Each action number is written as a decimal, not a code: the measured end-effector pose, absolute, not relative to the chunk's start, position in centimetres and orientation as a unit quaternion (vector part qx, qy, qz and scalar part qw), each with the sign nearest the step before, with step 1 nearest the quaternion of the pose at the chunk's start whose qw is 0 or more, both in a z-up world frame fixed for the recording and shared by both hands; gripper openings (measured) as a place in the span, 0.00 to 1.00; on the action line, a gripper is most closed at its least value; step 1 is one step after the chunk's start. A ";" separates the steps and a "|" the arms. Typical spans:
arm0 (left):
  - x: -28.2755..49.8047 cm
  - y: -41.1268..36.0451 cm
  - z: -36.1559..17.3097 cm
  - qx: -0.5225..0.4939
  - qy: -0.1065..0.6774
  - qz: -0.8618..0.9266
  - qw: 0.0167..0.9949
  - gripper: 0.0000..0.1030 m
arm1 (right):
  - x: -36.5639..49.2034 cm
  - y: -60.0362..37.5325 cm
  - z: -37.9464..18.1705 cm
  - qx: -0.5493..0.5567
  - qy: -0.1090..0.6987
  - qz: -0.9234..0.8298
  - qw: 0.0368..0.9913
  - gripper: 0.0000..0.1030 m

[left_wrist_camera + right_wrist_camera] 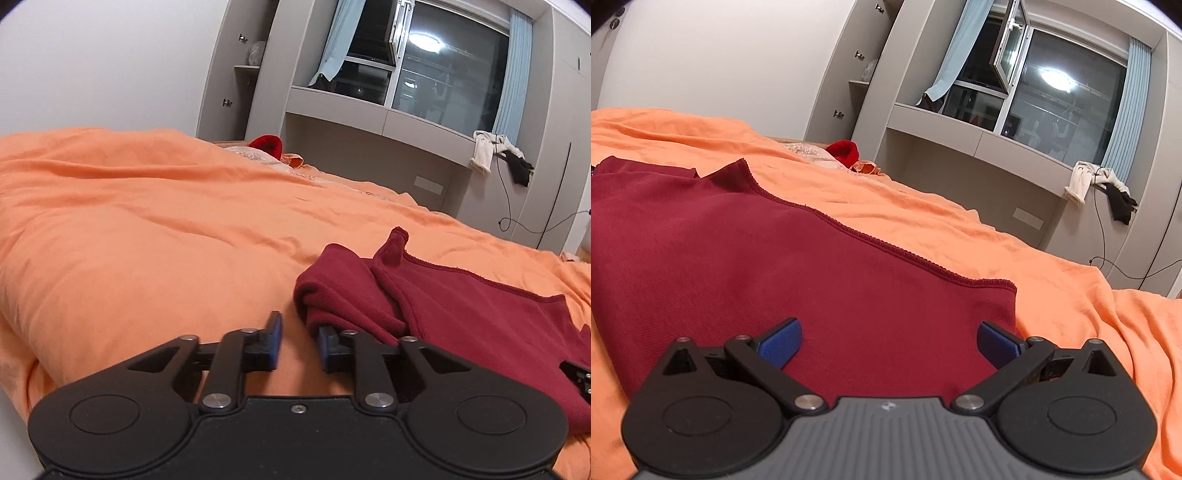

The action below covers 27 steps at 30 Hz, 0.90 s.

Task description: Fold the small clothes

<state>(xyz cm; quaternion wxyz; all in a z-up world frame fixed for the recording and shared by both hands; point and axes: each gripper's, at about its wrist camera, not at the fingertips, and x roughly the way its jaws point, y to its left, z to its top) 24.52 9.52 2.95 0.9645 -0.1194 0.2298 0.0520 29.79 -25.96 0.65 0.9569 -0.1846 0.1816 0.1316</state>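
Note:
A dark red garment [461, 306] lies on the orange bed cover [147, 240], its left side folded into a thick bunch. My left gripper [299, 328] sits low at that bunched edge. Its jaws are partly apart and only orange cover shows between the blue pads; the right fingertip touches the cloth from the side. In the right wrist view the same garment [775, 258] spreads flat, its hemmed edge running diagonally. My right gripper [889, 328] hovers over its near right corner with the jaws wide open and nothing gripped.
A bright red item [844, 151] lies by a pillow at the far end of the bed [997, 251]. White and black clothes [1086, 179] hang off the window ledge, with cables [509, 206] trailing below. Grey cabinets line the wall.

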 end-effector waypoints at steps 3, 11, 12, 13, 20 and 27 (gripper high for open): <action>23.6 9.5 3.1 -0.121 0.222 0.060 0.966 0.48 | 29.6 -25.8 0.7 -0.187 0.178 0.127 0.958 1.00; 20.0 8.5 2.9 -0.138 0.188 0.078 0.969 0.97 | 28.1 -26.2 1.4 -0.186 0.162 0.118 0.962 1.00; 19.5 8.4 2.8 -0.144 0.185 0.076 0.969 0.99 | 27.9 -26.3 1.6 -0.185 0.160 0.117 0.963 1.00; 19.1 8.2 2.7 -0.150 0.181 0.073 0.969 0.99 | 27.5 -26.5 1.6 -0.184 0.158 0.115 0.963 1.00; 16.1 6.1 2.2 -0.181 0.163 0.013 0.970 0.99 | 25.7 -27.9 1.8 -0.177 0.152 0.104 0.967 1.00; 16.2 2.8 2.0 -0.199 0.169 -0.125 0.957 0.99 | 24.5 -28.9 2.1 -0.156 0.152 0.102 0.971 1.00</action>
